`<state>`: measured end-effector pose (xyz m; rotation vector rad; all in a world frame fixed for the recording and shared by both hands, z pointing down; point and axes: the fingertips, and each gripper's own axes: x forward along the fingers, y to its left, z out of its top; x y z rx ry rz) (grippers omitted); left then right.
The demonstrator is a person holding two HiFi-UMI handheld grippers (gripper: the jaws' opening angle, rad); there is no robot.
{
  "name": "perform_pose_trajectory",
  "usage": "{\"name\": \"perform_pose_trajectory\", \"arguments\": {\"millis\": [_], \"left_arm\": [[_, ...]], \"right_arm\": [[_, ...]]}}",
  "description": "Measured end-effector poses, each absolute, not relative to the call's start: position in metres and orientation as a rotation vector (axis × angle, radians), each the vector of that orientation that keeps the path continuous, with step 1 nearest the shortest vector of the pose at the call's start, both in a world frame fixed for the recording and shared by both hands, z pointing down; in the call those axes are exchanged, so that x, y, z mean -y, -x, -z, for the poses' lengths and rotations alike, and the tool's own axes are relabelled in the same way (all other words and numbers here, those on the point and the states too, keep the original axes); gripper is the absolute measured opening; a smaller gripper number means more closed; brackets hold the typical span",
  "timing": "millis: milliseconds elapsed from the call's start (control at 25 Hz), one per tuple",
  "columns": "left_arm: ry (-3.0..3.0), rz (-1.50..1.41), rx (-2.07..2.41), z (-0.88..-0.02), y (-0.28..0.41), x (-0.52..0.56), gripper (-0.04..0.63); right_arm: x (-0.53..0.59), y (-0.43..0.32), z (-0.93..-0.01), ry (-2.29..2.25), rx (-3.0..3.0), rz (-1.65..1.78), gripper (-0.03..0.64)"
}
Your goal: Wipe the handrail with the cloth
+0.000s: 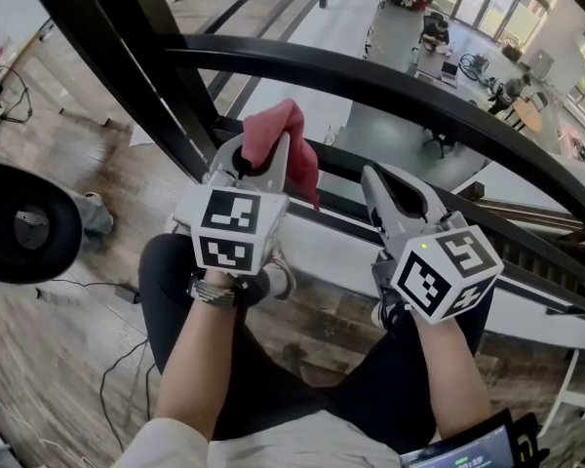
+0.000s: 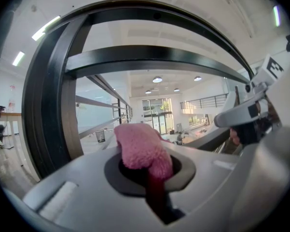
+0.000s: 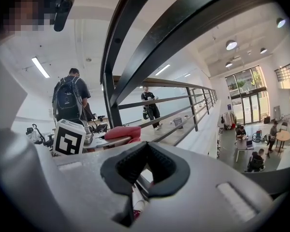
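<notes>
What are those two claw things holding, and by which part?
The left gripper is shut on the cloth, pinching a bunched fold, with the rest spilling past the tips. The right gripper is shut and holds nothing.

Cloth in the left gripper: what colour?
Pink to dull red, with a fuzzy texture: the cloth shows best in the left gripper view.

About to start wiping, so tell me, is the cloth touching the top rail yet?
Apart. The left gripper view shows clear background between the cloth, clamped in the left gripper, and the top rail.
</notes>
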<state>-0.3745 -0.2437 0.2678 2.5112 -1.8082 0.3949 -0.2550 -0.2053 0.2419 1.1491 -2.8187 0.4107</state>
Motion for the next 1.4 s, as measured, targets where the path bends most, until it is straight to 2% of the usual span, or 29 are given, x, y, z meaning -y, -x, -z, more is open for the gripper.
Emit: {"name": "perform_pose_trajectory", "arguments": {"millis": [800, 1400], "left_arm": [[-2.616, -0.456, 1.654, -0.265, 0.321, 0.238, 0.031], [-2.687, -0.596, 1.369, -0.269, 0.266, 0.233, 0.031]], "right_arm": [[0.207, 0.226, -0.240, -1.214, 2.795, -0.417, 0.002], [0.210, 0.197, -0.245, -1.270, 2.756, -0.417, 0.002]]}}
